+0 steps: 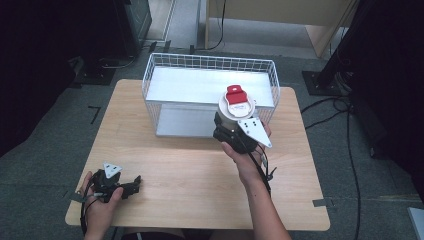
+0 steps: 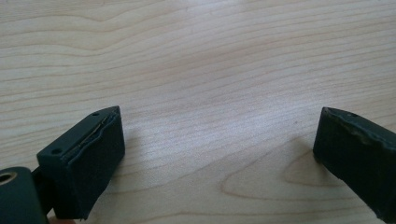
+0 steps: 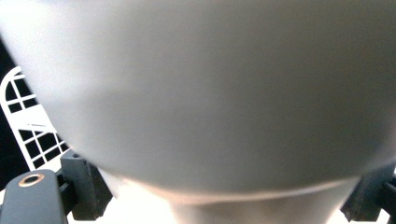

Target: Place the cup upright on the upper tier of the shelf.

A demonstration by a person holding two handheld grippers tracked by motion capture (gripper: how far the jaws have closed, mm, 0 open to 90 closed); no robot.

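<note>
Up near the far right part of the desk (image 1: 200, 180), a white cup-shaped container (image 1: 235, 107) with a red-and-white lid is held in the right tool (image 1: 235, 131), just at the front wall of a white wire basket (image 1: 165, 65). The container sits above the tool's black body, with its lid facing up toward the high camera. In the right tool's view the container's pale, rounded wall (image 3: 210, 93) looms very close and blurred, and the two dark jaws stand at the lower left and lower right, pressed against its narrower lower part, so the right tool is closed on it. A patch of the basket's white grid (image 3: 28, 126) shows at the left edge there. The grey three-cornered plate on this tool points toward the desk's right edge, and the person's right hand (image 1: 245, 157) grips the tool from behind.

The basket stands at the far edge of the desk, with a white shelf inside it.

Well apart, by the near left corner, the left tool (image 1: 131, 186) rests low over the desk in the person's left hand (image 1: 102, 202). Its jaws are spread wide, with bare wood grain (image 2: 210, 93) between them and nothing held.
</note>
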